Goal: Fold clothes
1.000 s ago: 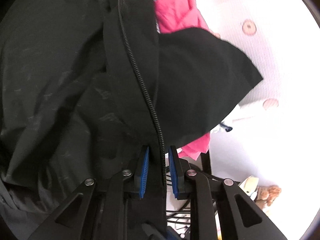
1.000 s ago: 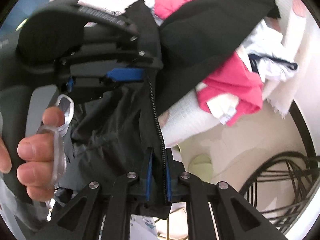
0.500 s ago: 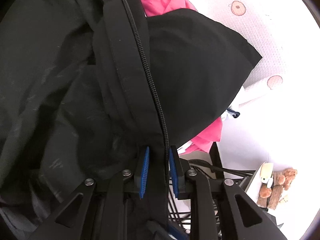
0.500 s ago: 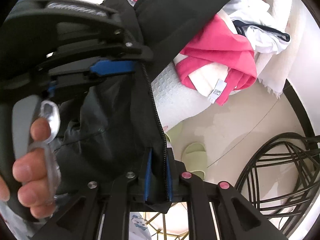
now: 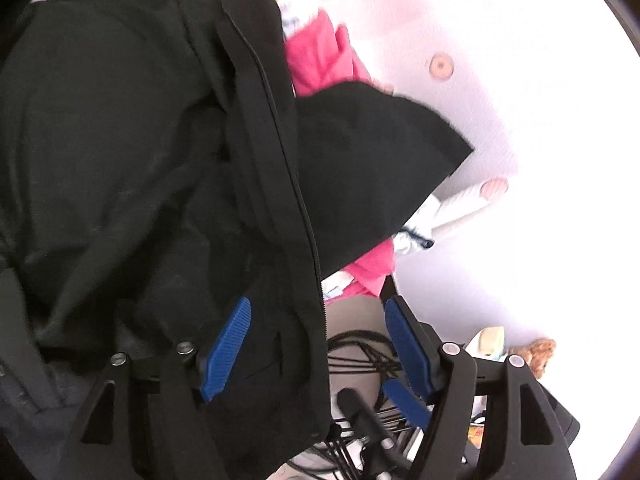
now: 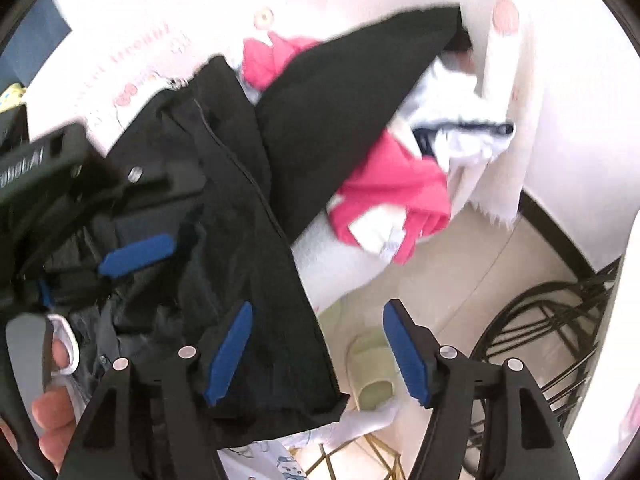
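Both pairs of jaws are opening: our left gripper and right gripper stand spread, with the zipper edge of the black jacket lying loose between the blue pads, unpinched. Beside the jacket, a pink garment, a white one and another black piece lie heaped on the bed. We judge most folding remains.
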A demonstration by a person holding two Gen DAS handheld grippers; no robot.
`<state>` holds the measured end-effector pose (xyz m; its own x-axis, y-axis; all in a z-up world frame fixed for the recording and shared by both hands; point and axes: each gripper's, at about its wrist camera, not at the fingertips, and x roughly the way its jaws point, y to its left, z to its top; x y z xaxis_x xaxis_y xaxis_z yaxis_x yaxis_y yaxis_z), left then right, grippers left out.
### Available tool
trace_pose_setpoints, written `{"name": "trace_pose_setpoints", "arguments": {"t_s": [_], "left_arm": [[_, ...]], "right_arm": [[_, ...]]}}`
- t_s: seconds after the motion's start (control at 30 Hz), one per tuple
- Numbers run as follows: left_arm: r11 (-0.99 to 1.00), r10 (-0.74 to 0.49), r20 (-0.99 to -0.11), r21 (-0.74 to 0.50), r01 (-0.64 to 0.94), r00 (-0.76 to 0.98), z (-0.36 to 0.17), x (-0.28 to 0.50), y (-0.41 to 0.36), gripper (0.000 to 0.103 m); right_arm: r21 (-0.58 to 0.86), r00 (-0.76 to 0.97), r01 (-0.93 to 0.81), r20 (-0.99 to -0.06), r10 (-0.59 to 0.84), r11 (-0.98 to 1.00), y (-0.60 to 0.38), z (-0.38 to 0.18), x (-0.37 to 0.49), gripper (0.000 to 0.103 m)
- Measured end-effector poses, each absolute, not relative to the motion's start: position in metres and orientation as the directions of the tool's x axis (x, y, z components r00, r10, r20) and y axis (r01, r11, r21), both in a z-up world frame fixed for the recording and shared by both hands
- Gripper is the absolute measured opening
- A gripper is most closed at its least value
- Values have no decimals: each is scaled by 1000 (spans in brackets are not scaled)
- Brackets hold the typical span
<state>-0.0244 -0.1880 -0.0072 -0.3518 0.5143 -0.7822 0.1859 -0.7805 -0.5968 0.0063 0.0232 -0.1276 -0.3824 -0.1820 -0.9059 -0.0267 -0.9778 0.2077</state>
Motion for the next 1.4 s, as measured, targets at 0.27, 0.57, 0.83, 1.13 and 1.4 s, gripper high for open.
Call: {"name": "trace_pose_setpoints", "arguments": {"t_s": [0.27,0.57,0.83,1.13,1.4], "left_arm": [[-741,515,-747,-635,220,-421,23,-18,-232,68],[-722,511,-762,-632,282,-399,19,-73,-268,68],[-682,521,-751,-652,332,-405,0,-151,-302,68],[-659,532,-721,-682,317,-445,-28,-232,-340,68],[-628,586,-678,-726,280,-444,-57,-293,-361,68]], "right_arm": [[141,-417,71,-895,-158,-987,-12,-95,-8,68],[92,-380,149,-914,-143,-985,-53,-84,-70,68],[67,-366,172,-922,-127,-983,-71,-89,-161,68],[16,-389,243,-914,-113,-970,-107,-102,-252,68],[-19,-373,329,-921,-111,-944,-151,-139,-291,68]]}}
